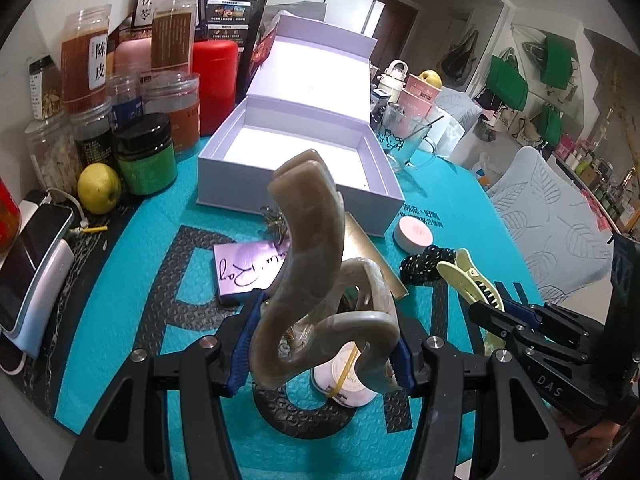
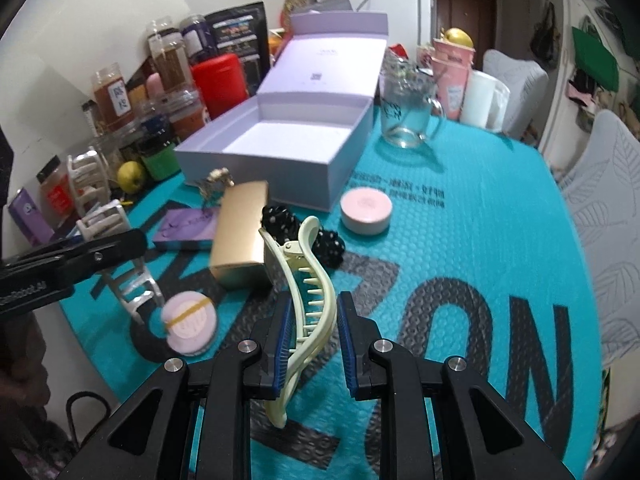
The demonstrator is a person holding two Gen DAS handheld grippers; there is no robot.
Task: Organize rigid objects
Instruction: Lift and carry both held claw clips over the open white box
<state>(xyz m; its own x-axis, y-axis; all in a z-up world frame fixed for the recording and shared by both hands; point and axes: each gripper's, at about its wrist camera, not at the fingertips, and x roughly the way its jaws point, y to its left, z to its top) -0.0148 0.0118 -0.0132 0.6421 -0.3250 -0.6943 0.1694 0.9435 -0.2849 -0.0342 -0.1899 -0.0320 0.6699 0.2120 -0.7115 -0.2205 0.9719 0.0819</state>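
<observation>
My left gripper (image 1: 320, 354) is shut on a large beige hair claw clip (image 1: 304, 256) and holds it above the teal mat; the clip also shows in the right wrist view (image 2: 96, 200). My right gripper (image 2: 312, 344) is shut on a pale yellow hair clip (image 2: 308, 300), which also shows in the left wrist view (image 1: 470, 276). An open lavender box (image 1: 304, 160) with its lid up stands behind, empty inside; it also shows in the right wrist view (image 2: 280, 148).
On the mat lie a gold box (image 2: 240, 236), a purple card box (image 1: 244, 270), a black dotted scrunchie (image 2: 304, 232), a pink round tin (image 2: 365, 212) and a round tin with a yellow band (image 2: 190, 322). Jars (image 1: 84, 60), a lime (image 1: 99, 188) and a glass mug (image 2: 404, 108) stand behind.
</observation>
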